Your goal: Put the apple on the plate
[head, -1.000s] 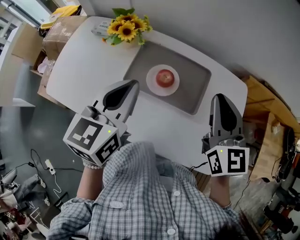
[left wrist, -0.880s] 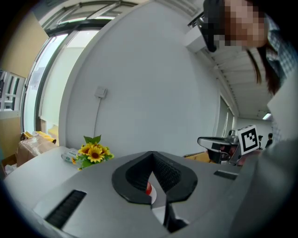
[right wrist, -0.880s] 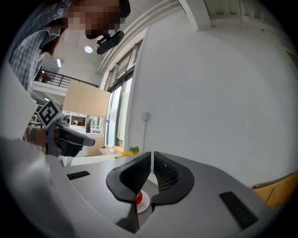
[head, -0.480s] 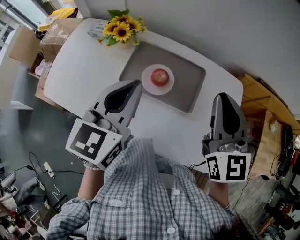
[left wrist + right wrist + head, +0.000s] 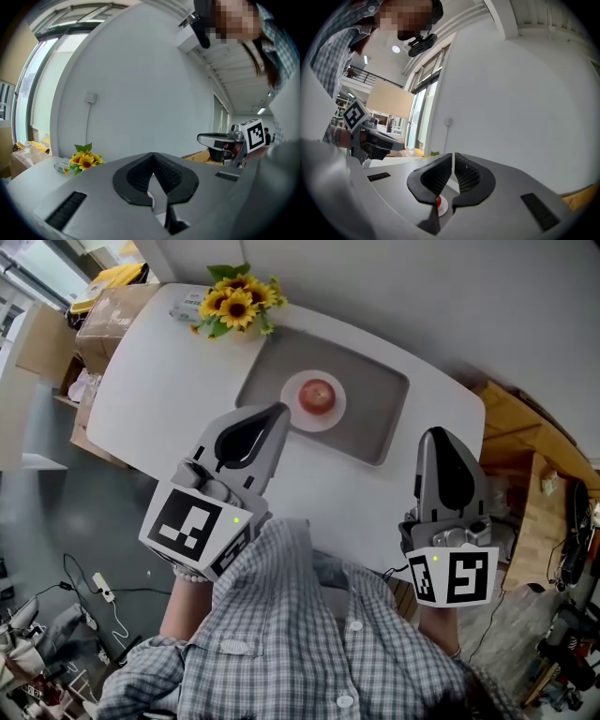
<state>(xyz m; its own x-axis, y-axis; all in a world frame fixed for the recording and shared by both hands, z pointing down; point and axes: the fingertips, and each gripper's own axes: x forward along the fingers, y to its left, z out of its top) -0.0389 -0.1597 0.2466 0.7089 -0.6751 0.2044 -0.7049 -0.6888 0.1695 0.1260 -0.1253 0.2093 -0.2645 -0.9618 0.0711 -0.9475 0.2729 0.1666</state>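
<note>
Sunflowers [image 5: 232, 301] at the far edge of the white table [image 5: 150, 381] sit slightly further left in your head view than a second ago, and the whole tabletop has drifted with them. Your left gripper [image 5: 277, 412] has barely shifted. Its smooth grey shell tapers to ribbed black pads [image 5: 138, 176], tips pressed together with nothing between them. The round red apple [image 5: 317, 396] is unmoved on the glossy white round plate [image 5: 292, 410], which lies in the left half of a matte grey rectangular tray [image 5: 380, 413] with rounded corners. Your right gripper [image 5: 437, 433] stays low beside your checked cotton shirt [image 5: 300, 634], its jaws likewise closed and empty
</note>
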